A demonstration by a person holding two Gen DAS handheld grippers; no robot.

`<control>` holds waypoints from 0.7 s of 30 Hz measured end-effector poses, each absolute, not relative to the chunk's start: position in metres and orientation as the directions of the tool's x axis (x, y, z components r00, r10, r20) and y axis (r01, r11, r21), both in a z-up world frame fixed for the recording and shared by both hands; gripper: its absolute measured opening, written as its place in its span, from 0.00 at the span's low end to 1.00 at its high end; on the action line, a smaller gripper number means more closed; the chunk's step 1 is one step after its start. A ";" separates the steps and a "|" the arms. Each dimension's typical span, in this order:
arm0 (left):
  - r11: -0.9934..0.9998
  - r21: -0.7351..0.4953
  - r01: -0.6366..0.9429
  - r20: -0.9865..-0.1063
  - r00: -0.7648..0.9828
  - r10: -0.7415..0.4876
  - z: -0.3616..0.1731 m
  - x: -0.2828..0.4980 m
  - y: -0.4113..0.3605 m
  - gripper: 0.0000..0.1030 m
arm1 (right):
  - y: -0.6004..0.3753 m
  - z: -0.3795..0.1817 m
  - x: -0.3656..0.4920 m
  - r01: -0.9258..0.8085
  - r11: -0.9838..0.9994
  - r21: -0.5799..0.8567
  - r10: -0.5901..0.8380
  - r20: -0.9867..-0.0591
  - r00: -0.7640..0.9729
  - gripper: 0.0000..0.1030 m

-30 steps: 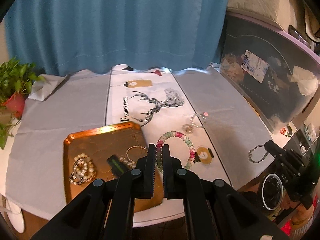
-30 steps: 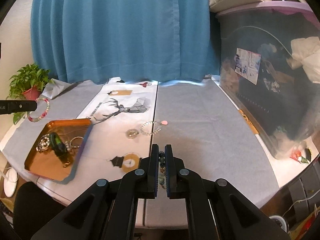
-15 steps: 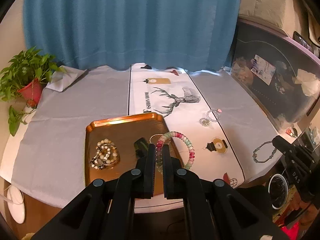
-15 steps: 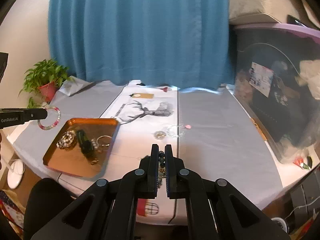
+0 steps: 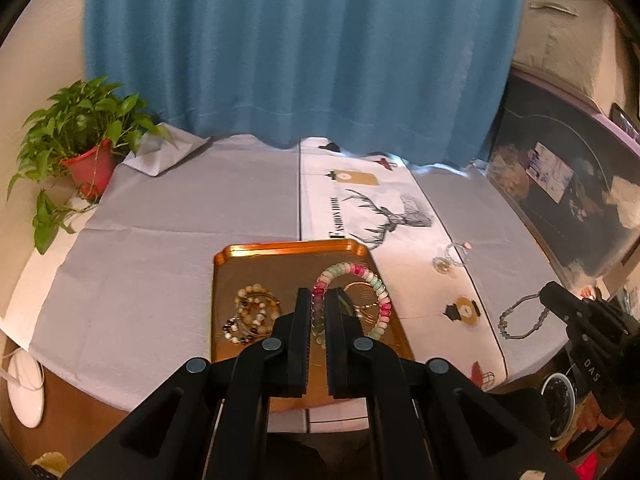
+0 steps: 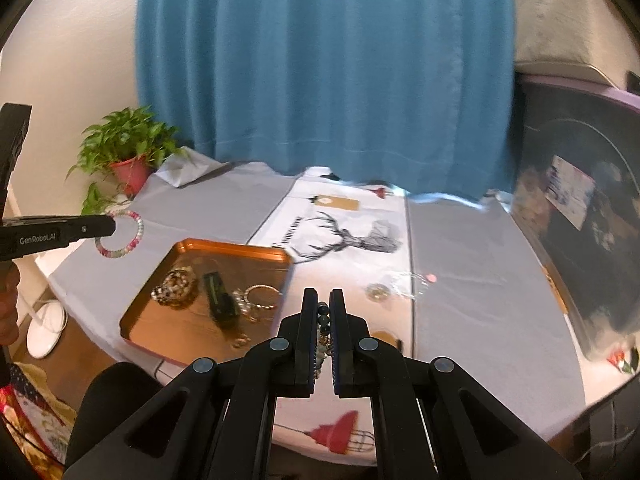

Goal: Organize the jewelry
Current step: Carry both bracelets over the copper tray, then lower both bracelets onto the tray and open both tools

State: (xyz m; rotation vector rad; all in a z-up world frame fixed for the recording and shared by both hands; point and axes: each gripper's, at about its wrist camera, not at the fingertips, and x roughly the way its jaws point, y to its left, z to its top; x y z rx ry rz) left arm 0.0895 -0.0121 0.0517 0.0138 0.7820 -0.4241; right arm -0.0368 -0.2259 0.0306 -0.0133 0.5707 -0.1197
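Off to the far left of the left hand-held gripper (image 5: 319,300), a potted plant (image 5: 82,148) is standing at the desk (image 5: 160,240) edge. Just left of its tips, pearl bracelets (image 5: 250,314) are lying in the copper tray (image 5: 256,252). That hand-held gripper is clenching a pink-and-green bead bracelet (image 5: 356,292), which is hanging above the tray. To the right, the right hand-held gripper (image 6: 323,306) is grasping a dark bead bracelet (image 5: 524,318) over the desk's near edge.
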 end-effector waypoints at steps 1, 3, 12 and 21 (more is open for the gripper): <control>0.918 -0.146 0.369 -0.689 0.628 -0.362 0.049 0.093 -0.009 0.04 | -0.221 0.030 -0.031 0.097 0.994 -0.051 -0.110 -0.542 0.834 0.06; 0.922 -0.146 0.357 -0.693 0.629 -0.353 0.046 0.100 -0.004 0.04 | -0.213 0.028 -0.020 0.080 0.995 -0.056 -0.097 -0.548 0.831 0.06; 0.940 -0.138 0.312 -0.727 0.613 -0.310 0.015 0.129 0.015 0.04 | -0.176 0.009 0.030 -0.012 0.998 -0.055 -0.023 -0.582 0.813 0.06; 0.948 -0.107 0.300 -0.770 0.578 -0.270 -0.022 0.163 0.009 0.04 | -0.150 -0.021 0.087 -0.079 0.995 -0.061 0.025 -0.615 0.788 0.06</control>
